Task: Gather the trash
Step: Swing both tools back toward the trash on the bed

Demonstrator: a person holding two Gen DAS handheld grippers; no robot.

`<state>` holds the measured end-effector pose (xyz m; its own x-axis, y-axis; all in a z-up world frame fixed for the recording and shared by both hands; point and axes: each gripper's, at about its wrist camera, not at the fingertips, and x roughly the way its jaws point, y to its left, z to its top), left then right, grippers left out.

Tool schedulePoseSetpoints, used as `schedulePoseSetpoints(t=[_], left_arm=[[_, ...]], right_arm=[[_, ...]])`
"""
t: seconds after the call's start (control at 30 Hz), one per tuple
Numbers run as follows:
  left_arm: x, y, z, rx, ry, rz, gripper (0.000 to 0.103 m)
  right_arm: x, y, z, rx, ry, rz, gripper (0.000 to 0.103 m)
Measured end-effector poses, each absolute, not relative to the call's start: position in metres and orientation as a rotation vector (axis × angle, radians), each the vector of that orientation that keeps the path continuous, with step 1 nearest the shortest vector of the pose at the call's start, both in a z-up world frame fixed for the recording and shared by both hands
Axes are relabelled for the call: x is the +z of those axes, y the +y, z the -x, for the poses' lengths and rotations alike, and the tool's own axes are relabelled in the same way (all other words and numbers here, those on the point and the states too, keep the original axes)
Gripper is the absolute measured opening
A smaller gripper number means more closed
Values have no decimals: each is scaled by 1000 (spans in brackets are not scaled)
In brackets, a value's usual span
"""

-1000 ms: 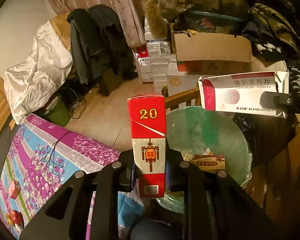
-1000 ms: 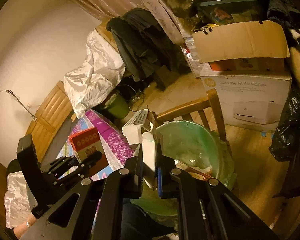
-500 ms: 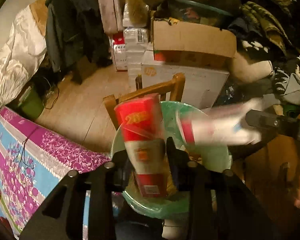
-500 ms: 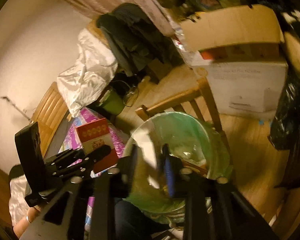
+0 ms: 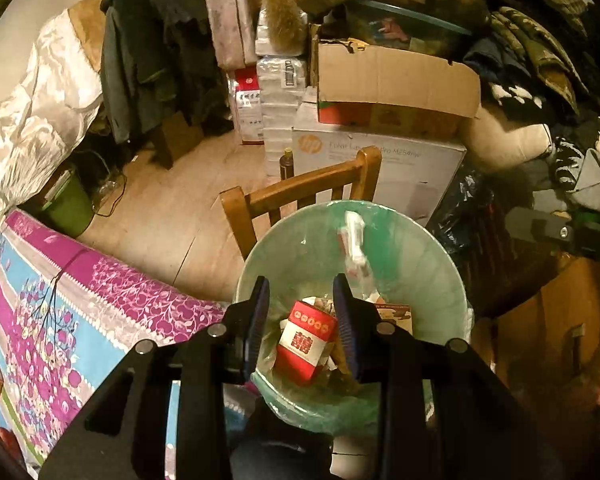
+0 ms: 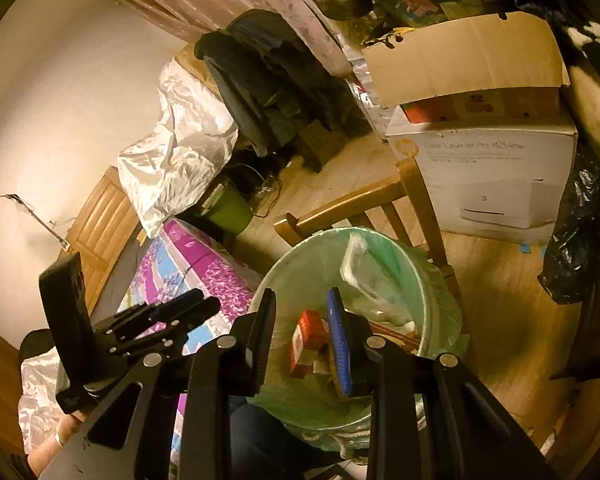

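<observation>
So both boxes just got dropped: a second back the left gripper [image 5: 300, 320] was clamped on the red box [image 5: 307, 340] with the gold numbers and the right gripper [image 6: 300, 332] was pinching the white medicine carton [image 5: 354, 240]; now both sets of jaws have just been opening and nothing sits between the pads in either wrist view; the red box is lying tilted down inside the bin [image 5: 420, 256] on top of the other junk, seen through the gap of the left jaws but well below them, not touching; the white carton looks caught mid-fall (it's blurry, so I can't swear to it) against the far inner wall of the green liner [image 6: 440, 280], above the pile; in the right view it shows as a pale smear [image 6: 364, 268] in about the same spot; both grippers hang over the bin mouth, pointing down into it, with the wooden chair [image 5: 300, 188] just behind the bin and the flowery purple cloth [image 5: 100, 300] off to the left; my read is this round of trash is done, two items in, and the next thing would be going back for more; the cloth has a couple of small bits near its edge that may be candidates, too small to tell.
</observation>
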<state>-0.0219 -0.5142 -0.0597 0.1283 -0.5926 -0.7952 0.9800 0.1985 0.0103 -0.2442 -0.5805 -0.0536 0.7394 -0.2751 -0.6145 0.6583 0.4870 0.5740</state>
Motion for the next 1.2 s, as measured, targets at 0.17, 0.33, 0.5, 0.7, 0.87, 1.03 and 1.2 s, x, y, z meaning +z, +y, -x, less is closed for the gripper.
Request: schedulePoseSetpoints(t=[0.17, 0.33, 0.5, 0.7, 0.87, 1.03, 1.2], left_arm=[[-64, -500, 21, -1204, 720, -655, 32], [-74, -479, 9, -1098, 689, -665, 50], [-77, -447, -8, -1013, 651, -642, 69], [-90, -390, -46, -911, 710, -579, 82], [-107, -330, -81, -797, 806, -485, 86], [-122, -265, -101, -681, 868, -415, 88], [-129, -196, -109, -582, 897, -332, 88]], right_arm=[[-51, -577, 238, -577, 468, -879, 29], [-45, -564, 221, -582, 472, -809, 35], [-38, -540, 195, -571, 492, -691, 64], [-41, -510, 157, -509, 546, -588, 84], [-48, -479, 116, -430, 618, -527, 92], [-53, -429, 58, -333, 694, -360, 98], [-57, -367, -8, -176, 742, -233, 98]])
